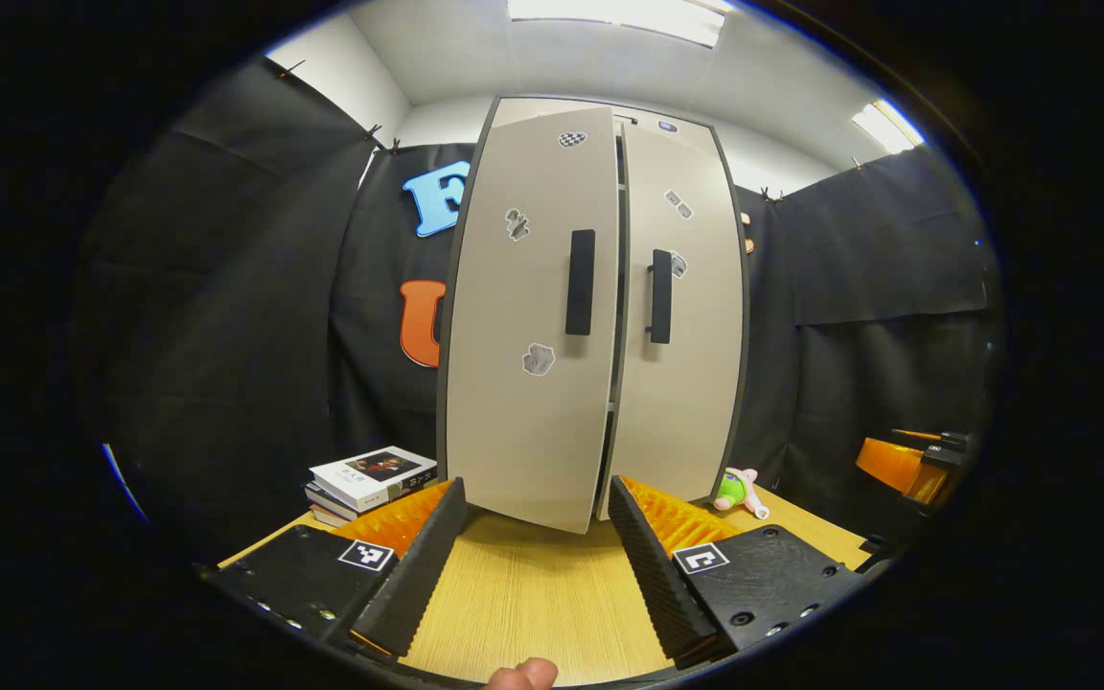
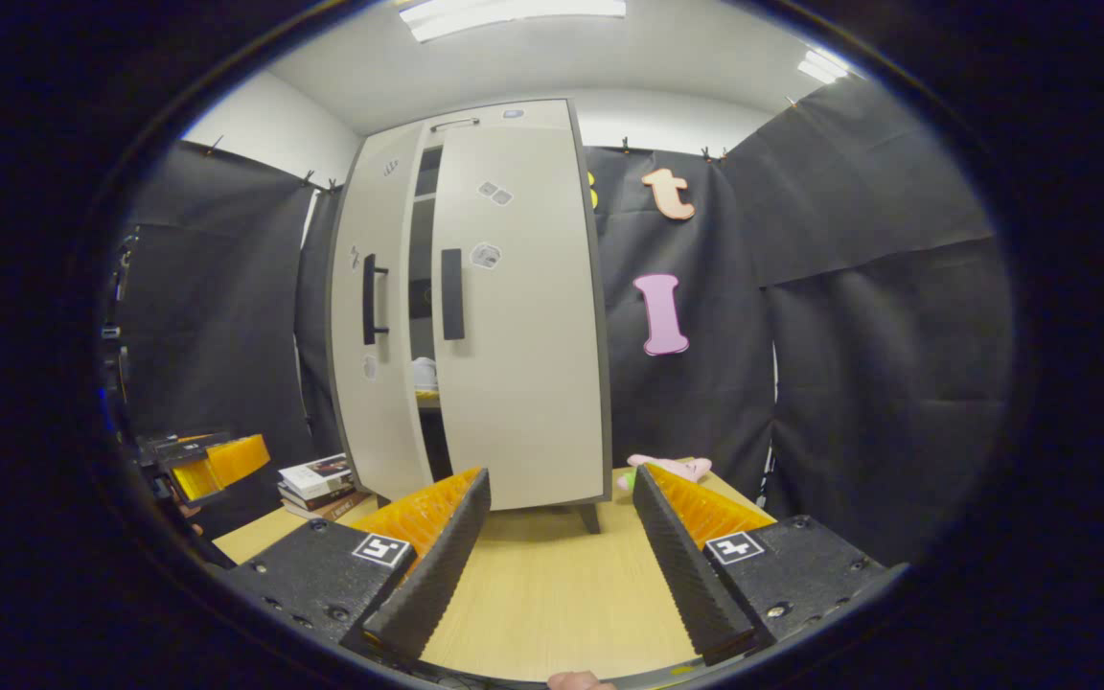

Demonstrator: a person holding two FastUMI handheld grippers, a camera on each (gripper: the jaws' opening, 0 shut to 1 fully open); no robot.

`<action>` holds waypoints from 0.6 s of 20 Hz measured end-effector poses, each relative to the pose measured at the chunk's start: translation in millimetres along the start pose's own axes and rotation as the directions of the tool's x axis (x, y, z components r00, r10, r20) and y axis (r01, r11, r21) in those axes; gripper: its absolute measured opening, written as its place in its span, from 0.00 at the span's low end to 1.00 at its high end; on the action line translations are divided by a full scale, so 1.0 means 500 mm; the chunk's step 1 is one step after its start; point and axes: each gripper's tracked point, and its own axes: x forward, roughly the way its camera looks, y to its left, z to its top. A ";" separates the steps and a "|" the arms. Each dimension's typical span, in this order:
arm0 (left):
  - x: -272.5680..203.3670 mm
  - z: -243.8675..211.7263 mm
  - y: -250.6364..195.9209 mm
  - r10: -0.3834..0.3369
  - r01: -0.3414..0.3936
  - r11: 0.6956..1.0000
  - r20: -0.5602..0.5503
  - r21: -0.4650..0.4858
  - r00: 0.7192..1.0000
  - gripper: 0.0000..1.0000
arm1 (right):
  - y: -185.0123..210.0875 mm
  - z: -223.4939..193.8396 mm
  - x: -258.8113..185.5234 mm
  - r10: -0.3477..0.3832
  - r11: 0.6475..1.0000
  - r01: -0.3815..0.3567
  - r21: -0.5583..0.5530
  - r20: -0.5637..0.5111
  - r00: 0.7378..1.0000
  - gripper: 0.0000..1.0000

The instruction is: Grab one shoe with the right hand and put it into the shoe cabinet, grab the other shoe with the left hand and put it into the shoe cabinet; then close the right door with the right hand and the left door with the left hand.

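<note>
Shoe cabinet [image 1: 600, 316]: tall, pale, dark-edged, stood upright on the wooden table [image 1: 533, 604] against the booth's black cloth wall. Left door [image 1: 528, 316] is seen not quite flush, its lower edge standing a little proud of the right door [image 1: 681, 316]; in the right gripper view a dark gap is seen between the two doors, with shelves and a pale shoe [image 2: 425, 372] resting on a shelf inside. A dark vertical handle [image 1: 580, 282] is fitted to each door near the gap, and small stickers are scattered over both fronts. Left gripper [image 1: 538, 537]: held low over the table, pointed at the base of the cabinet, fingers spread wide with nothing between them. Right gripper [image 2: 562, 527]: held low and level before the right door, likewise spread wide and unloaded. The right gripper is also seen at the far right edge of the left gripper view. Stack of books [image 1: 372, 479]: laid on the table left of the cabinet. Plush toy [image 1: 739, 491]: laid on the table just right of the cabinet's foot. Nothing is seen lying between either gripper and the doors.
</note>
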 end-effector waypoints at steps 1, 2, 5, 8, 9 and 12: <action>-0.003 0.000 0.001 0.003 -0.003 1.000 0.005 -0.003 1.000 0.90 | 0.005 -0.001 -0.004 0.002 1.000 -0.002 0.000 0.000 1.000 0.94; -0.004 -0.003 0.003 0.006 -0.006 1.000 -0.001 -0.008 1.000 0.90 | 0.006 0.000 -0.007 0.005 1.000 -0.005 0.002 0.001 1.000 0.97; -0.012 -0.004 0.004 0.009 -0.009 1.000 0.001 -0.008 1.000 0.90 | 0.015 0.004 -0.012 0.013 1.000 -0.013 0.001 0.006 1.000 0.94; -0.023 0.010 -0.003 0.012 -0.013 0.999 0.027 0.029 1.000 0.90 | 0.017 0.009 -0.015 0.015 1.000 -0.015 -0.013 0.010 1.000 0.97; -0.024 0.015 -0.005 0.009 -0.010 0.999 0.036 0.044 0.999 0.90 | 0.018 0.011 -0.017 0.019 1.000 -0.019 -0.015 0.012 1.000 0.97; -0.030 0.017 -0.029 -0.028 0.026 0.999 0.038 0.047 0.999 0.90 | 0.021 0.027 -0.018 0.023 1.000 -0.023 -0.011 0.033 0.999 0.97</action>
